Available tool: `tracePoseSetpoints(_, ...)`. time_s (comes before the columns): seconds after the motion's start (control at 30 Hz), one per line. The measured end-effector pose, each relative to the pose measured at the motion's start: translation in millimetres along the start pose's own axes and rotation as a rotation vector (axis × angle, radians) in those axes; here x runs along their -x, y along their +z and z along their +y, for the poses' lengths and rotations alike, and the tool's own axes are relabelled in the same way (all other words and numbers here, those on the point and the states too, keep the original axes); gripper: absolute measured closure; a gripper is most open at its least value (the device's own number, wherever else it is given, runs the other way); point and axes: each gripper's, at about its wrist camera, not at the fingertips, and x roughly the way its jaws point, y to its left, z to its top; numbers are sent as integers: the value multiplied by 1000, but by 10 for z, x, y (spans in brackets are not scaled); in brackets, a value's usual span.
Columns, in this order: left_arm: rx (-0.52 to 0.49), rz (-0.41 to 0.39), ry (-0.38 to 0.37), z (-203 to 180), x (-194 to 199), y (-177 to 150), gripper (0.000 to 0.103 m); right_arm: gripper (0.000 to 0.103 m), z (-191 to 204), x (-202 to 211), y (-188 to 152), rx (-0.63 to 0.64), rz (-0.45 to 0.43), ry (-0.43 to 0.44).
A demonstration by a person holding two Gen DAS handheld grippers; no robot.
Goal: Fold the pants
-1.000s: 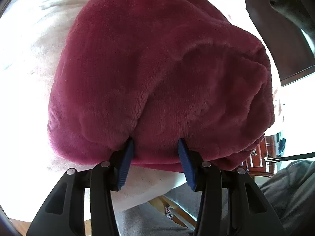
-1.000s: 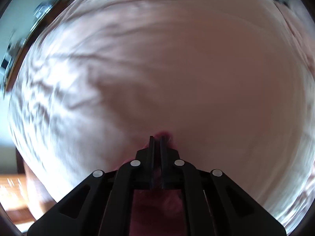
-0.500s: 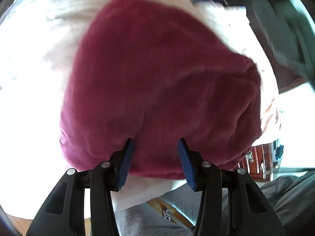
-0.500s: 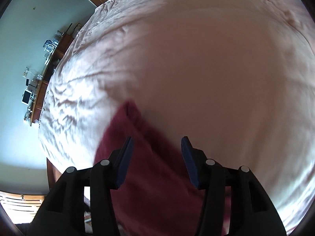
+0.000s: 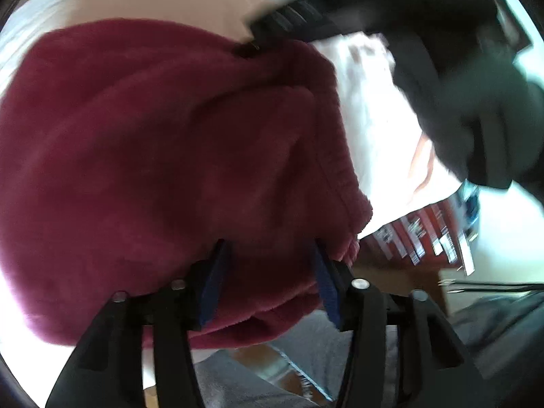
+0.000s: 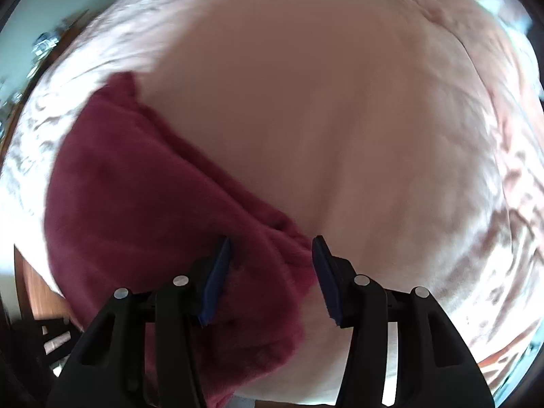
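Note:
The dark red fleece pants [image 5: 163,156] lie folded in a thick bundle on the pale pink bed sheet [image 5: 370,108]. My left gripper [image 5: 270,275] is open, its blue pads either side of the bundle's near edge, holding nothing. In the right wrist view the pants [image 6: 142,204] lie at the lower left on the sheet [image 6: 340,119]. My right gripper [image 6: 270,278] is open and empty, right over the bundle's near corner. The right gripper's black body [image 5: 442,68] shows blurred at the upper right of the left wrist view.
The bed edge runs along the bottom of the left wrist view, with grey trouser legs [image 5: 306,357] and wood floor below. A red wooden cabinet [image 5: 418,231] stands at the right. A desk with small items [image 6: 37,54] lines the wall at the far left.
My right gripper was shut on the pants, then opened and drew back from the bundle. My left gripper stayed open and swung so that the bundle now sits more to the left.

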Motion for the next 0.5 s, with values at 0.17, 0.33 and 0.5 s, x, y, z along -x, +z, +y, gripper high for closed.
tracePoseSetpoints(0.17, 27, 0, 20, -80, -57, 33, 49, 52, -174, 145, -120, -55, -38, 65)
tracePoseSetpoints(0.33, 89, -34, 18, -25, 144, 97, 48, 52, -267, 541, -398, -141, -88, 200)
tracePoseSetpoints(0.5, 81, -82, 31, -93, 391, 142, 47, 52, -259, 709, -826, -207, -38, 353)
